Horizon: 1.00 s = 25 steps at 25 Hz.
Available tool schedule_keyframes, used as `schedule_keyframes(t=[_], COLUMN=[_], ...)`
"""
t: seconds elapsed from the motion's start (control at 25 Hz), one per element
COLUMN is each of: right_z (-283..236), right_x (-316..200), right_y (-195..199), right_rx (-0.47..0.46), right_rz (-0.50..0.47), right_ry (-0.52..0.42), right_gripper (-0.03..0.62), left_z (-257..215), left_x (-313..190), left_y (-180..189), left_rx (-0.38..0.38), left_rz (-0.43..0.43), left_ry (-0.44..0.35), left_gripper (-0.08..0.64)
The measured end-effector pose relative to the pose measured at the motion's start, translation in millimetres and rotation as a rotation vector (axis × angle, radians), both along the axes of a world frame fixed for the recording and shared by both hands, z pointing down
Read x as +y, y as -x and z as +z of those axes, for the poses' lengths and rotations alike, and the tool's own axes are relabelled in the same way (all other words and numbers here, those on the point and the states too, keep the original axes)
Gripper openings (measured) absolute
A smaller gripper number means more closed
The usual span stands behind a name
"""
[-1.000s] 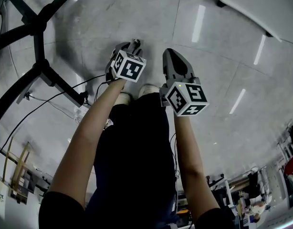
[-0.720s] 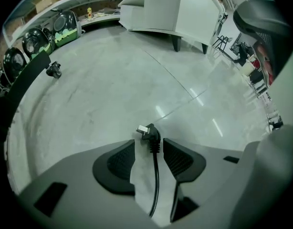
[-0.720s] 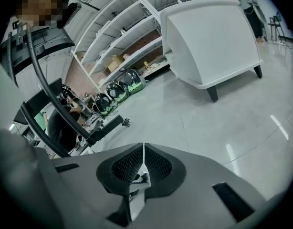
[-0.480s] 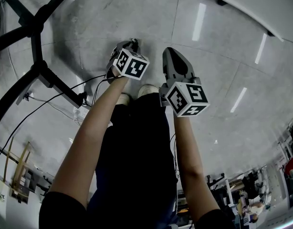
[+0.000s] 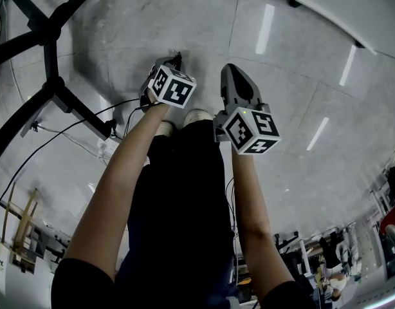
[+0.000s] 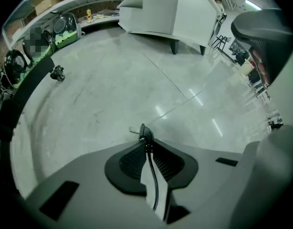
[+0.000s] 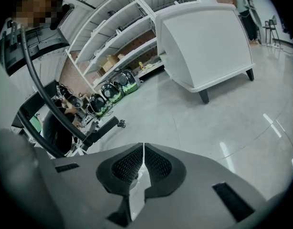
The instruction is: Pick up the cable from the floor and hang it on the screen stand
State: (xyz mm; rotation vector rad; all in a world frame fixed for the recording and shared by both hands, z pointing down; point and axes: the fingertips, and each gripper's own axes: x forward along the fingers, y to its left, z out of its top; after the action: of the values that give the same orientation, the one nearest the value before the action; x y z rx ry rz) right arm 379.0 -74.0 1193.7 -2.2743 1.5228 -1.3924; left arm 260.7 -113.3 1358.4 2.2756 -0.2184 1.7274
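Observation:
A thin black cable (image 5: 118, 110) runs over the floor from the black screen stand (image 5: 53, 85) to my left gripper (image 5: 174, 60). In the left gripper view the cable's plug (image 6: 140, 130) sticks out past the tips. Its cord (image 6: 151, 175) passes back between the pads. The left gripper (image 6: 146, 140) is closing and its pads pinch the cord. My right gripper (image 5: 233, 73) hovers just to the right of it, above the floor. The right gripper (image 7: 143, 150) is shut with nothing in it. The stand's curved black tube (image 7: 39, 101) rises at the left.
A white cabinet (image 5: 349, 4) on dark feet stands at the far right, also the white cabinet (image 7: 204, 46). A white power strip (image 5: 108, 148) with wires lies by the stand's leg. The person's shoes (image 5: 197, 116) are under the grippers. Shelves (image 7: 119, 38) line the far wall.
The left gripper has turned a little and edged away from me, low over the floor. The right gripper has barely moved.

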Motion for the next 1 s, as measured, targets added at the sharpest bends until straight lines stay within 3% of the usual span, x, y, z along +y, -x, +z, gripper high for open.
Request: schedule_keyframes(t=[1.0], right_z=[-153], right_x=[-31], right_y=[32], right_rx=[-0.010], right_rz=[-0.039], right_ry=[-0.037], right_gripper=[0.026], left_z=[-182], left_x=[-32], left_y=[11], left_rx=[0.145], left_rz=[-0.067], left_ry=[-0.018], left_gripper=[0.049])
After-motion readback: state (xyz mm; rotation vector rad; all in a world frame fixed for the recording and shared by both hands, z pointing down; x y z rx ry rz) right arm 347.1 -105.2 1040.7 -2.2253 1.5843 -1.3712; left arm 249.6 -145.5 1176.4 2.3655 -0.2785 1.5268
